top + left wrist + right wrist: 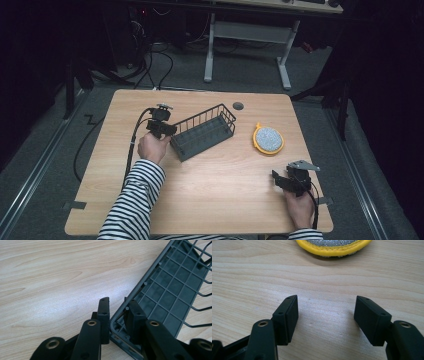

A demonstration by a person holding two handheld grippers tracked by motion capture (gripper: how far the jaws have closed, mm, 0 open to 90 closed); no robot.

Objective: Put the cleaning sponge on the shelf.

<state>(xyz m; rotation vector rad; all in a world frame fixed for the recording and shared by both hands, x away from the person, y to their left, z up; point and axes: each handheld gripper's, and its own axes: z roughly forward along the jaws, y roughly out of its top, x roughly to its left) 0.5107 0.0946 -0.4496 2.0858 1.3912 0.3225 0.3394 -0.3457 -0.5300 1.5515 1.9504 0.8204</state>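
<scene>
A dark grey wire basket (205, 131) lies slantwise on the middle of the wooden table (225, 195). My left gripper (167, 131) is at its near left end. In the left gripper view the jaws straddle the basket's end wall (170, 287), one outside and one inside, and the left gripper (117, 302) is closed on the rim. A round scrubbing pad (268, 139), silver-grey with a yellow edge, lies to the right of the basket. My right gripper (281, 180) hovers near the front right corner, open and empty. The pad (334, 246) lies just beyond the right gripper (327, 300).
A grey cable grommet (238, 106) sits in the table's far edge behind the basket. The left gripper's cable (132, 145) trails over the table's left side. Beyond the table stand a white desk frame (247, 45) and loose floor cables (160, 60).
</scene>
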